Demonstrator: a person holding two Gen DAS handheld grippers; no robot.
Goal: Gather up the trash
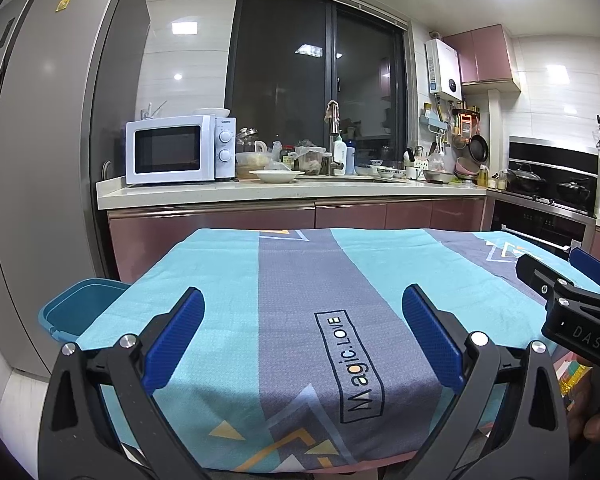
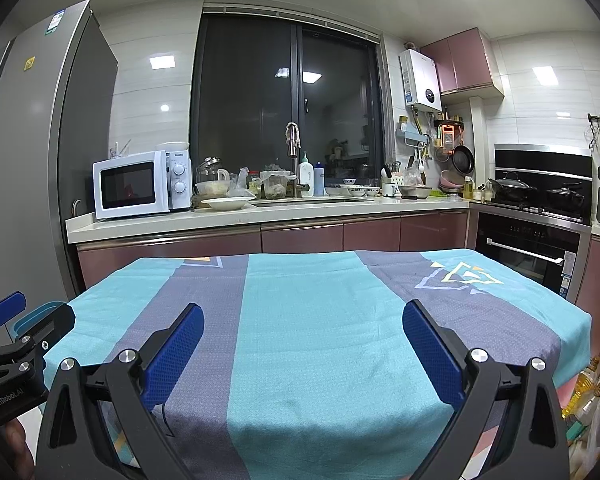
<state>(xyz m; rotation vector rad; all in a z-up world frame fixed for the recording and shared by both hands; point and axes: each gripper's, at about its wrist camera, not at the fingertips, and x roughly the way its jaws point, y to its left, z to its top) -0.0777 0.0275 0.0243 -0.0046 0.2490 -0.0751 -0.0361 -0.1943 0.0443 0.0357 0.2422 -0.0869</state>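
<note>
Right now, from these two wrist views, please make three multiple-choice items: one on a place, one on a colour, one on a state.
1. Where does the teal bin stand?
A. on the counter
B. beside the table's left edge, lower than the tabletop
C. under the oven

2. What colour is the microwave?
A. white
B. black
C. red

3. How do the jaws of the left gripper and the right gripper stand?
A. both shut on trash
B. one open, one shut
C. both open and empty

Key:
1 B, its rim shows past the tablecloth on the left.
2 A, its body and door frame are white.
3 C, in each view the blue pads stand wide apart with only cloth between them.
</note>
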